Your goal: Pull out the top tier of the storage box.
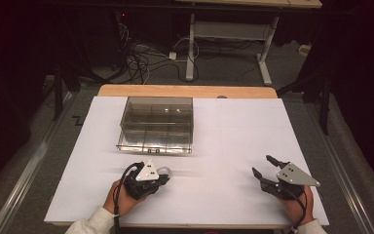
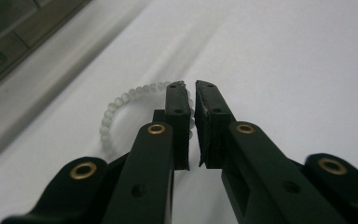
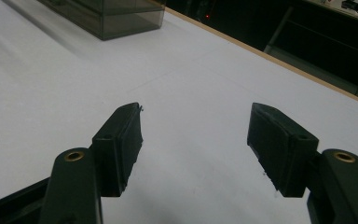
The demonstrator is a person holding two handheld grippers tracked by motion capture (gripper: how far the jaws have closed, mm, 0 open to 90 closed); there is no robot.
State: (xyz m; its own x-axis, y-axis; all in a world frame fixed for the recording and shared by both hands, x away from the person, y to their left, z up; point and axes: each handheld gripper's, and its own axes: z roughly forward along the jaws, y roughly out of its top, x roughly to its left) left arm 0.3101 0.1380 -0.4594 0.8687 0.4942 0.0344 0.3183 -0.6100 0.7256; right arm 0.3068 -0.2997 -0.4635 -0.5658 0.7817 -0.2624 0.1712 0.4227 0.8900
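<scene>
A bracelet of pale translucent beads [image 2: 121, 100] lies on the white table sheet [image 1: 224, 136], near the front left. My left gripper [image 2: 191, 88] is shut on one side of its loop, with beads showing in the thin gap between the jaws. In the high view the left gripper [image 1: 164, 176] lies low on the sheet and the bracelet [image 1: 164, 170] shows at its tips. My right gripper [image 1: 261, 164] rests at the front right. In its own view the right gripper [image 3: 196, 112] stands open with bare sheet between the jaws.
A smoky clear plastic organiser box [image 1: 156, 126] with compartments stands at the back left of the sheet, just beyond the left gripper. The box [image 3: 107, 16] is far off to the right gripper's upper left. The table's wooden far edge [image 1: 190, 91] borders a floor with cables.
</scene>
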